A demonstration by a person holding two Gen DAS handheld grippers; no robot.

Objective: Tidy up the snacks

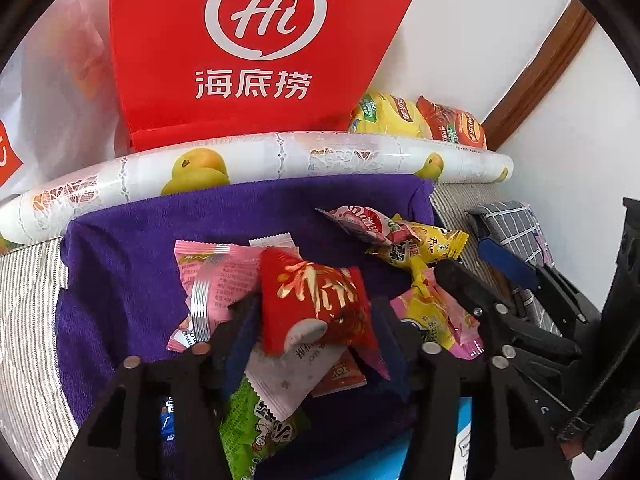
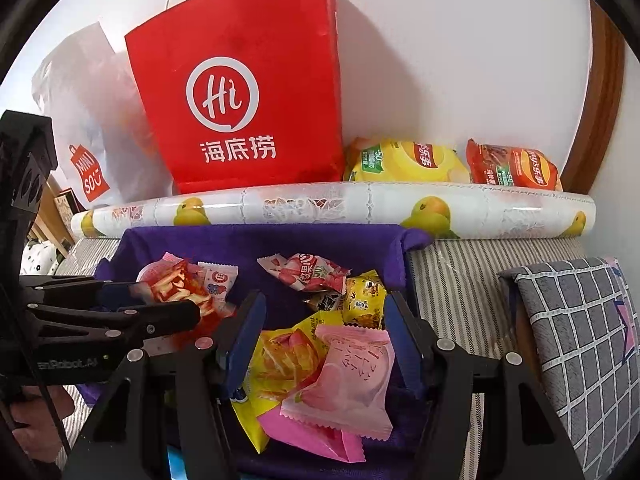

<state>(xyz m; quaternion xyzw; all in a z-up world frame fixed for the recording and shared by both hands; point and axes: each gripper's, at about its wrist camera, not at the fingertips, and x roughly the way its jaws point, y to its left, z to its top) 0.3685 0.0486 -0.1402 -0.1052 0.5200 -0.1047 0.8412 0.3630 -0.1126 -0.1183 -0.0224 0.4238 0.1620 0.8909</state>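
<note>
Red snack (image 1: 316,300) between left gripper (image 1: 316,320) jaws; right gripper (image 2: 324,336) over pink packet (image 2: 352,380).

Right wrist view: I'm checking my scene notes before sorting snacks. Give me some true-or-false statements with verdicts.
The red paper bag stands behind the fruit-print roll. True.
The chip bags lie left of that bag. False: the yellow chip bag and the orange chip bag lie to its right.
The snacks lie on a purple cloth. True.
A green packet lies below the right tongs. False: a pink packet does.
</note>
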